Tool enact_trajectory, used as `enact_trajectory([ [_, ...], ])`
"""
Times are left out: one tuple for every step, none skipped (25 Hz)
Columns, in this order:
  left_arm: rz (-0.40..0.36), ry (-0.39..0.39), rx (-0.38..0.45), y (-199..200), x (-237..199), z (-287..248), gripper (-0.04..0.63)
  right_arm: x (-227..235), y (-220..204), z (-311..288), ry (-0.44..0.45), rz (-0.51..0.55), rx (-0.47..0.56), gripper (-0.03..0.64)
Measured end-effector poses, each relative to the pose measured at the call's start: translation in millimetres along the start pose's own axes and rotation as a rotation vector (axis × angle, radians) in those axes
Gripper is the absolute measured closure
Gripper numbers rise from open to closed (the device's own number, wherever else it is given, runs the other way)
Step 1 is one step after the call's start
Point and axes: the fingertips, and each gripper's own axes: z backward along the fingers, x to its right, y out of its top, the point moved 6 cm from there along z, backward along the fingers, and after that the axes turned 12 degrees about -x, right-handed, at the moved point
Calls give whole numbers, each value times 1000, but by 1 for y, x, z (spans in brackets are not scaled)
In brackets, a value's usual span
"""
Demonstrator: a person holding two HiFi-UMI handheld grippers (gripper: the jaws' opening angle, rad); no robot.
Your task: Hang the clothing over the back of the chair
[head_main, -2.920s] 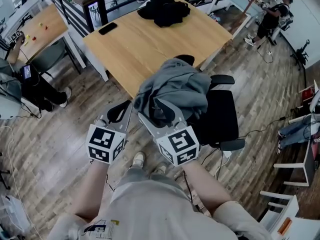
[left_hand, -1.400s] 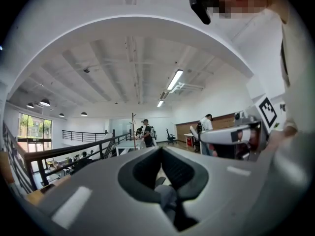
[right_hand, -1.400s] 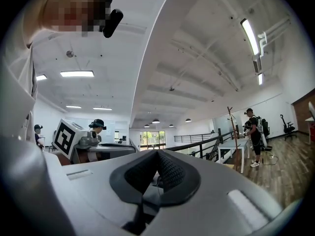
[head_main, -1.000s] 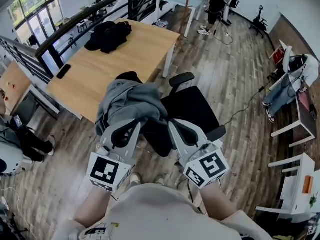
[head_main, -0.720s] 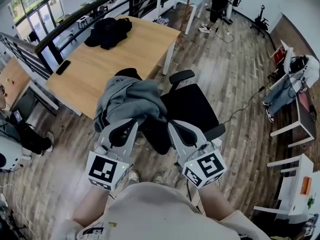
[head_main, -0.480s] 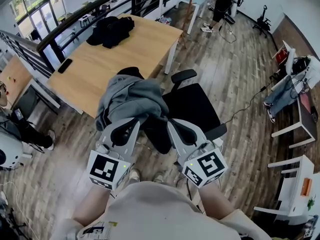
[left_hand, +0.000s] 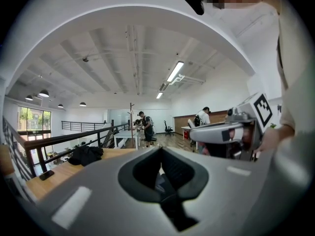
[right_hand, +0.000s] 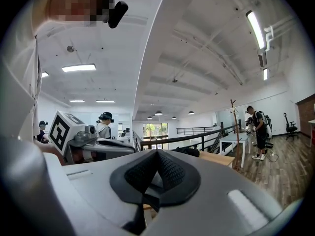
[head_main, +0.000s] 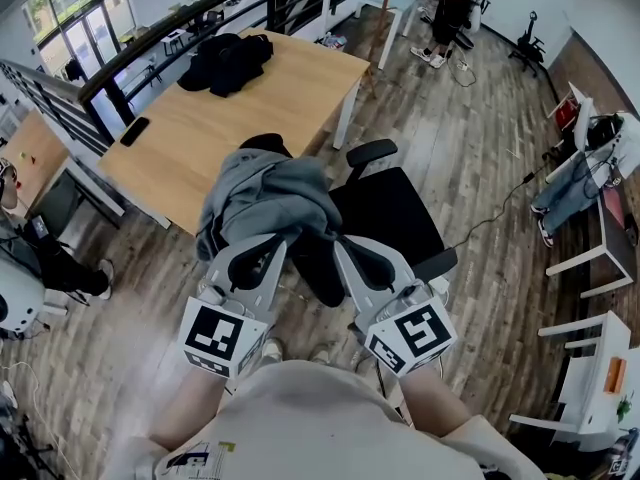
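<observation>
On the wood floor [head_main: 480,168] beside the desk [head_main: 200,138], the grey clothing [head_main: 270,193] is lying bunched over the back of the chair [head_main: 400,218]. The left tongs [head_main: 280,239] and right tongs [head_main: 336,242] are resting clenched at its lower edge, probably for evening the drape; fabric contact unconfirmed.

Head view: bright, flat daylight, strongest from the windows [head_main: 70,8] at upper left, which wash out white. The wooden tabletop [head_main: 250,98] carries a pale sheen. Shadows under the office chair [head_main: 400,218] are soft and short. The railing [head_main: 180,18] and floorboards [head_main: 480,128] bow toward the frame edges.

Both gripper views: round fisheye image, black corners. Ceiling strip light [left_hand: 175,71] burns out white, and so does the tube light [right_hand: 255,22]. Left gripper [left_hand: 160,151] and right gripper [right_hand: 157,152] sit close to the lens, grey bodies soft; the room beyond is sharper
</observation>
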Motion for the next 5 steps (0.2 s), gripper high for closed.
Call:
enact_trajectory([
  [-2, -2, -4, 0, 1, 0, 595, 0, 0, 1, 0, 1, 0, 618],
  [-3, -3, -8, 0, 3, 0, 595, 0, 0, 2, 0, 2, 0, 618],
  [-4, -6, -10, -1, 5, 1, 595, -1, 0, 3, 1, 2, -2, 618],
  [-4, -8, -12, -1, 6, 1, 595, -2, 0, 4, 2, 3, -4, 618],
  [-3, -11, -13, -1, 8, 2, 595, -2, -1, 5, 3, 3, -6, 618],
])
